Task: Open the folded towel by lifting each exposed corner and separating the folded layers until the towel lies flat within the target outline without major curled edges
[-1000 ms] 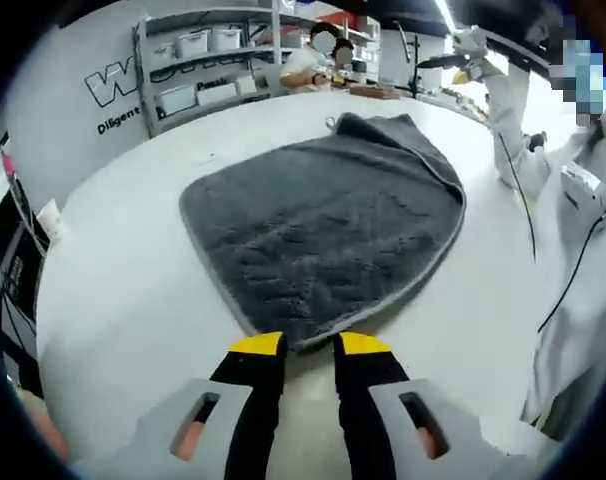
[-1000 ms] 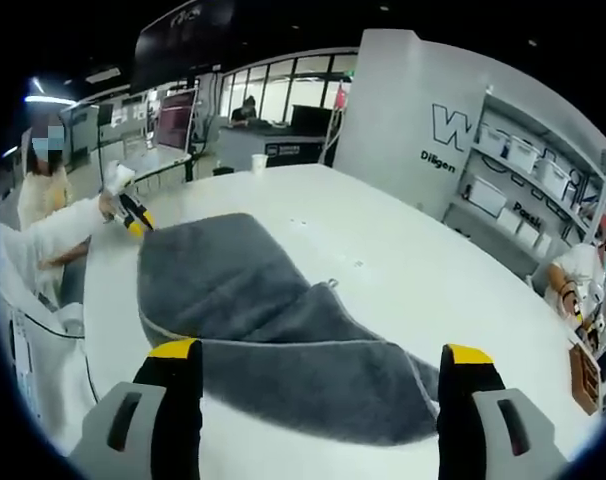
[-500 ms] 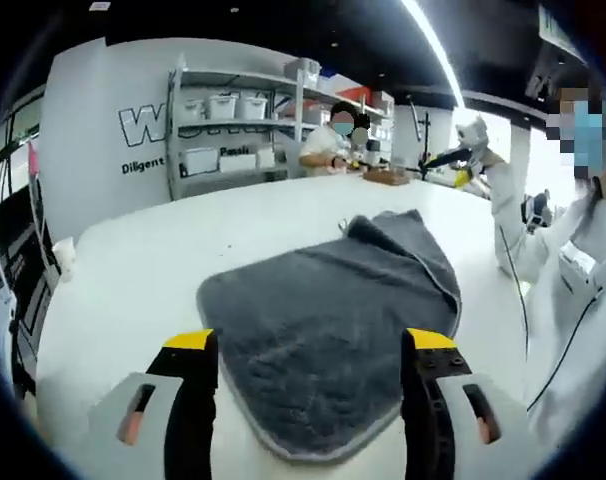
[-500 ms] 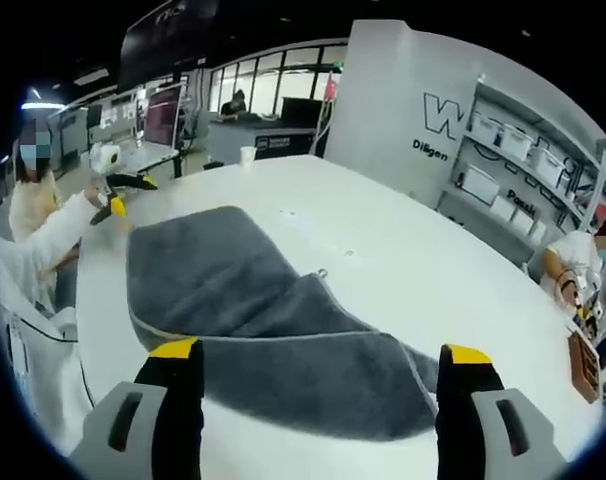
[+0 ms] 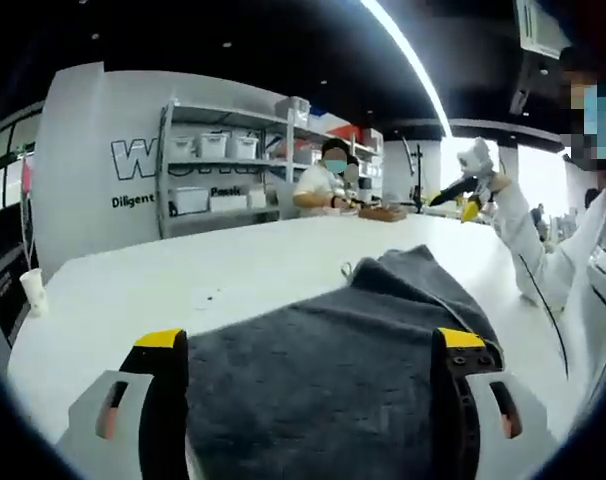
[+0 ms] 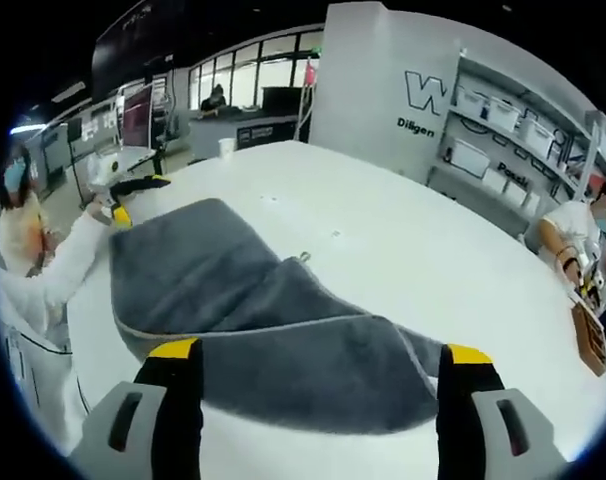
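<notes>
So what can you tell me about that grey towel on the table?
The towel is dark grey, thick and fluffy-looking, with a paler stitched border and a small hanging loop at one edge. It lies on the white table, still partly folded: one end is doubled over the rest in the right gripper view. Both pairs of tongs, left and right, are open, with the towel between their tips.

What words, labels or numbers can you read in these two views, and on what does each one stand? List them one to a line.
"W": large outlined letter on the white wall panel, the rest hidden by the shelf unit.
"Diligent": small dark word beneath it on that panel; it reads "Diligen" in the right gripper view.
Lettering behind the shelves: partly hidden, unreadable.
Grey towel and white table: no text.
</notes>
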Available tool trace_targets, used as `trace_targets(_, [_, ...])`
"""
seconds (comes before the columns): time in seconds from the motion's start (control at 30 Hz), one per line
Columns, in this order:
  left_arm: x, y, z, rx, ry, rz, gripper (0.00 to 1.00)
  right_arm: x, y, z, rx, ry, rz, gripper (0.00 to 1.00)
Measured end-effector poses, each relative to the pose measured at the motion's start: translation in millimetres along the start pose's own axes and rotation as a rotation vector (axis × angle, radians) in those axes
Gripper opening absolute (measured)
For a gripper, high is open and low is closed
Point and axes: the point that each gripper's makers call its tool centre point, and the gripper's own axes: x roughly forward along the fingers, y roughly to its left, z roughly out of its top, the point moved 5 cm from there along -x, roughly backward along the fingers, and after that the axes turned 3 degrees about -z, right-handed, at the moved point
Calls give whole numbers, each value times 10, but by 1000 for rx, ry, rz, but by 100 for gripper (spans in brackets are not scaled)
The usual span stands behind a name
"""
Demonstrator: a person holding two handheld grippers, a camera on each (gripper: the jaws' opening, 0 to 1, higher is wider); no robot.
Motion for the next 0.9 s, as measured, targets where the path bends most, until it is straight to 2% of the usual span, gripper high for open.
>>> trace_targets(0.17, [-13,72,-59,-4,-7,21,100,66,-105,-45,27,17,-15,96])
trace_targets(0.27, [-66,108,-156,-40,-29,31,100,177,-187,-94,52,37,-17,96])
trace_targets(0.4, [-84,120,-278,-61,-2,27,100,376,-234,-147,77,64,9,97])
trace_targets(0.5, [-93,127,-286,-62,3,26,100,481,-247,-194,75,80,25,95])
trace_targets(0.57, [-85,119,-280,-65,-4,17,100,506,-254,-203,70,74,29,89])
trace_targets(0.6, [-76,116,-283,-66,-6,12,100,526,-280,-170,68,37,29,85])
trace_targets(0.67, [-47,107,-304,-70,1,6,100,615,-324,-149,91,15,37,76])
trace_targets(0.9, [-18,84,-351,-78,13,-2,100,853,-272,-217,102,8,42,73])
